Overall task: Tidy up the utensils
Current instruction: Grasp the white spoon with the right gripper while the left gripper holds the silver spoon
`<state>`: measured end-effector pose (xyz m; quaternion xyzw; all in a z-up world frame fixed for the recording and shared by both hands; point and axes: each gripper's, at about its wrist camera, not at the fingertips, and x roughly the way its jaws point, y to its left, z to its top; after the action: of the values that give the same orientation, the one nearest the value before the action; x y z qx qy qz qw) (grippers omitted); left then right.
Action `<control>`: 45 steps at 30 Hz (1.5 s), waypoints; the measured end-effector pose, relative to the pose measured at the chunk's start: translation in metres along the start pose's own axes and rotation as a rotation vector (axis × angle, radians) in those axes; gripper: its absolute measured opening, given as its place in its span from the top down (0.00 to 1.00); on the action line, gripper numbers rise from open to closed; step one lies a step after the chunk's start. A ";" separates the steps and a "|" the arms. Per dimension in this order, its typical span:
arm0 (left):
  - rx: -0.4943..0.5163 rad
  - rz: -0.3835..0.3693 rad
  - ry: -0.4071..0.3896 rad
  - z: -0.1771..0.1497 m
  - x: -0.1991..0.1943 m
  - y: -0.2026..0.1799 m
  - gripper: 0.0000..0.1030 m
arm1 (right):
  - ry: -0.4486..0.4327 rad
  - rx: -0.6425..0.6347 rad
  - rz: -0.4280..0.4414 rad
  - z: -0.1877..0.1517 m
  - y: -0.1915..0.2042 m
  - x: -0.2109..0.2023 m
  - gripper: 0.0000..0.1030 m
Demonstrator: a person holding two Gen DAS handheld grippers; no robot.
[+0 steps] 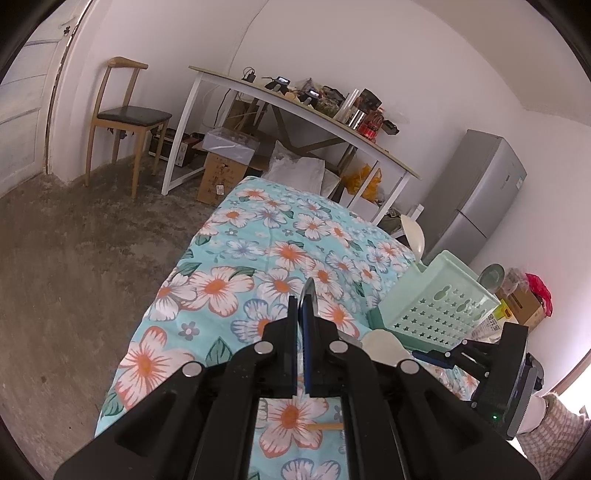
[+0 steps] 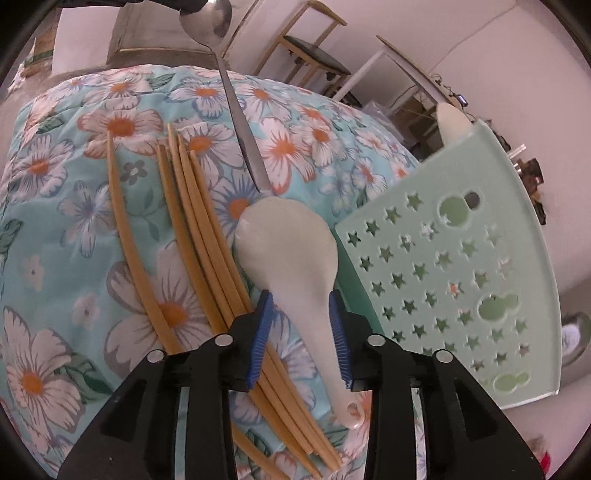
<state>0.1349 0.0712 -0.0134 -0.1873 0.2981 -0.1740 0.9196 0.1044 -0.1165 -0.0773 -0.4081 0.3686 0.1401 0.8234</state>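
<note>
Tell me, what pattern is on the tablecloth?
Light blue tablecloth with white, orange-centred flowers; clearest in the right wrist view.

Your left gripper and right gripper are matte black linkages studded with round silver pivot pins, with ribbed blue pads lining the fingers; a small green light glows on the right unit's housing.

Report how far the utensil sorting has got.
Done: one white spoon already stands in the green holder. In hand: the left gripper is shut on a metal spoon; the right gripper straddles a second white spoon on the bed. Left: the chopsticks lying loose.
</note>
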 end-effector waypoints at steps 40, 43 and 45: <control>0.016 0.042 -0.036 0.005 -0.012 0.001 0.99 | -0.116 0.016 -0.323 0.046 0.022 -0.002 1.00; 0.029 0.048 -0.062 0.009 -0.021 -0.002 0.99 | -0.149 0.054 -0.324 0.048 0.014 -0.015 1.00; 0.038 0.048 -0.083 0.012 -0.027 -0.004 0.99 | -0.170 0.079 -0.329 0.048 0.009 -0.025 1.00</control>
<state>0.1204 0.0825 0.0106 -0.1698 0.2610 -0.1495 0.9384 0.1063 -0.0723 -0.0456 -0.4169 0.2312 0.0231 0.8788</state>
